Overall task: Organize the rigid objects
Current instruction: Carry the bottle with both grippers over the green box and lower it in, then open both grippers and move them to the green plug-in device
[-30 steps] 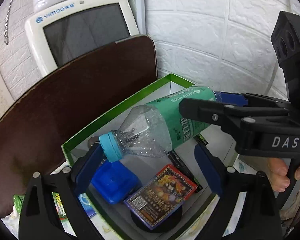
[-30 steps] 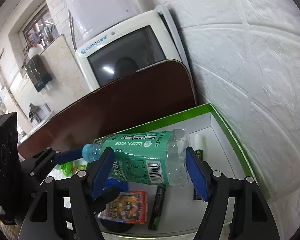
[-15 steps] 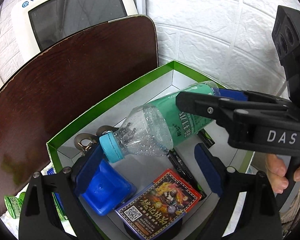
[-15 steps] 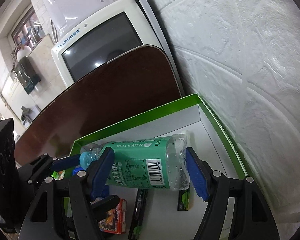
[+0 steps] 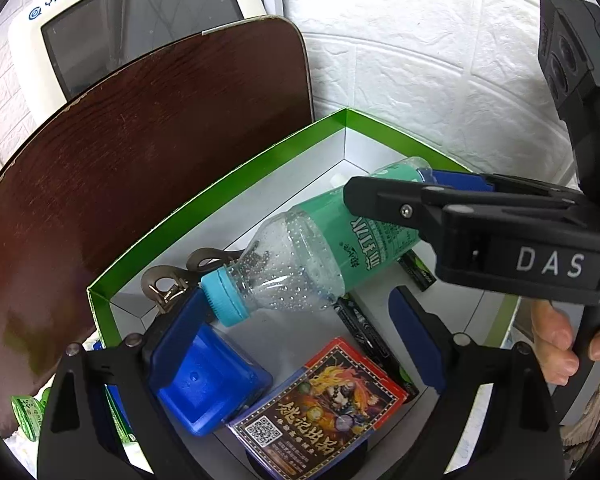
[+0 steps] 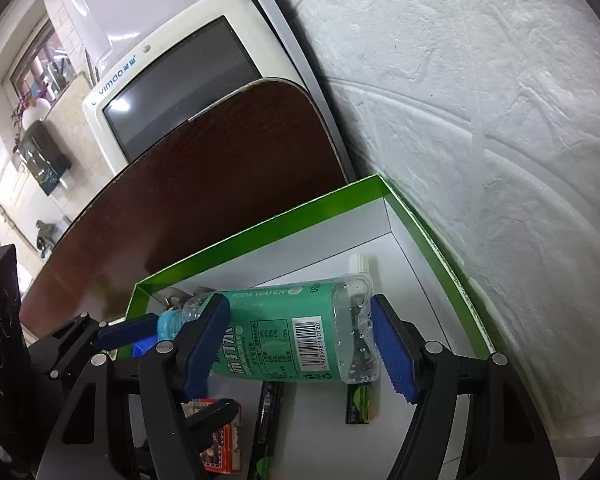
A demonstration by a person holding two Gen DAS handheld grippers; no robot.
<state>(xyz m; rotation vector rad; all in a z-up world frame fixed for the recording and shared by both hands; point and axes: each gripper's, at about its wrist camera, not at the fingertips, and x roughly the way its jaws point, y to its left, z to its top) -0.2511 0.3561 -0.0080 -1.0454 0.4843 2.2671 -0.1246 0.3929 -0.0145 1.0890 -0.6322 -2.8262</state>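
A green-labelled soda water bottle [image 5: 320, 248] with a light blue cap lies on its side, low inside the green-rimmed white box [image 5: 220, 184]. My right gripper [image 6: 300, 344] is shut on the bottle [image 6: 284, 336], one pad near the neck, one at the base. My left gripper [image 5: 292, 332] is open and empty over the box's near end, its left finger beside the bottle cap. The right gripper also shows in the left wrist view [image 5: 424, 200].
In the box lie a blue plastic case [image 5: 208, 384], a card pack [image 5: 320, 404], black batteries [image 6: 360, 402] and metal clasps [image 5: 168, 280]. A dark brown board [image 5: 140, 152] and a white monitor [image 5: 132, 20] stand behind. A white wall [image 6: 480, 120] is on the right.
The right gripper has lowered the bottle into the box. The left gripper has moved forward and down over the box, staying open.
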